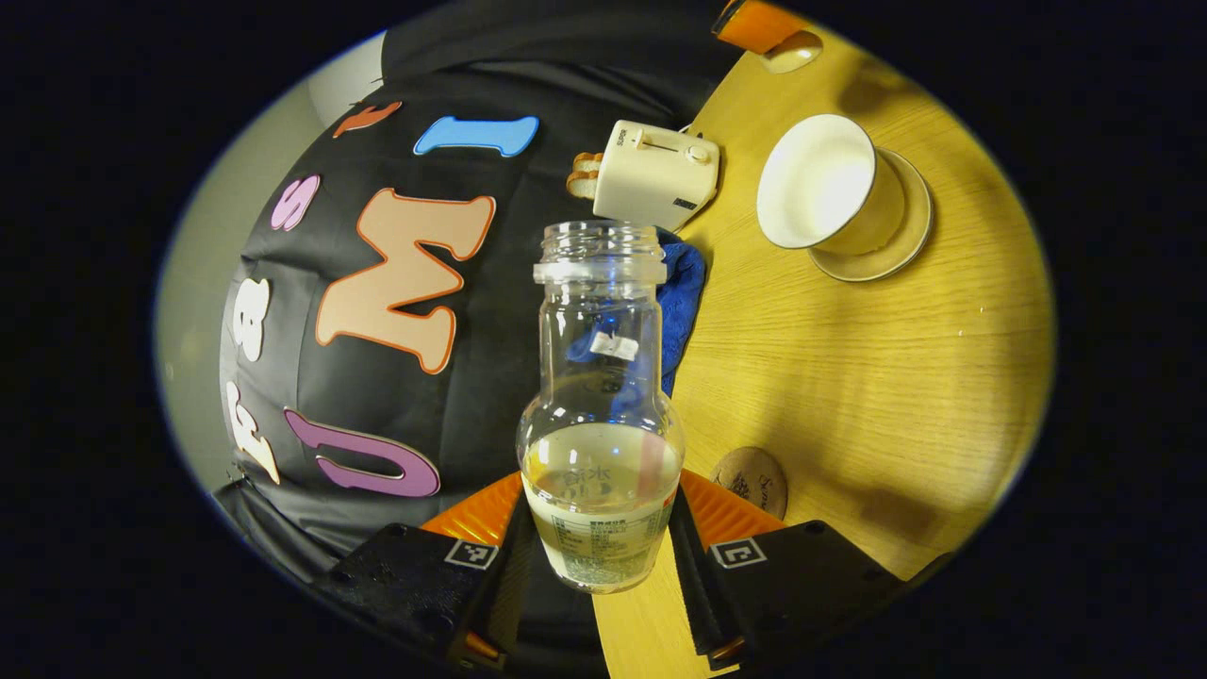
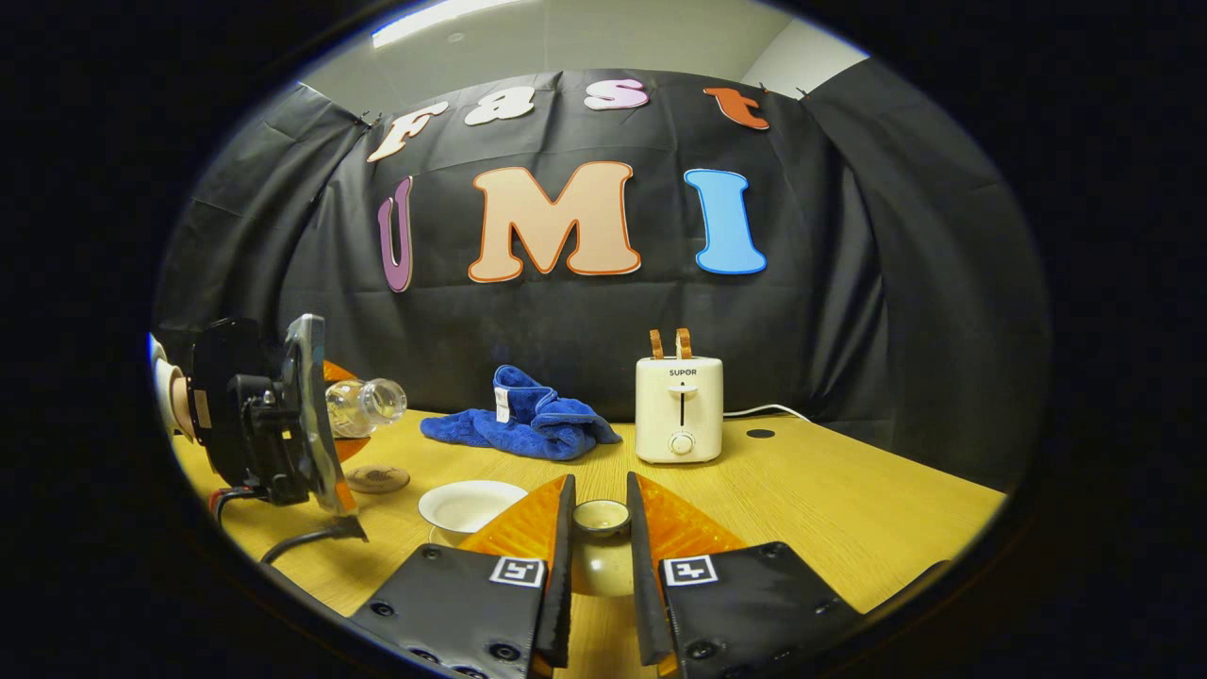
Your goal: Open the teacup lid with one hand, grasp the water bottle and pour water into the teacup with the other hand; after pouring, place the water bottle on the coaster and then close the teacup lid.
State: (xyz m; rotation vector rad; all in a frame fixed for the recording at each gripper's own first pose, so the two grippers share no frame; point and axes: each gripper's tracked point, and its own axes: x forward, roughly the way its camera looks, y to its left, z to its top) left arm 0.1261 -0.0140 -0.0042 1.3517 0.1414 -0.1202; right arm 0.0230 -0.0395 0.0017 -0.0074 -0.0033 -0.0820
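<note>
While the left tool (image 1: 600,528) clamps the uncapped water bottle (image 1: 601,415) low on its body, tilted over the counter (image 1: 849,377), the open teacup (image 1: 830,189) on its saucer stands well apart toward the toaster (image 1: 655,174). The coaster (image 1: 752,479) lies just beside that tool. The right tool (image 2: 598,528) holds the teacup lid (image 2: 601,517) between narrow fingers, beside the cup.

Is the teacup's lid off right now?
Yes, off. The teacup shows an open mouth and bare white inside, on its saucer. The right gripper holds the lid between its fingers, apart from the cup.

Bottle (image 1: 601,443) base hidden between fingers (image 1: 693,556)
</note>
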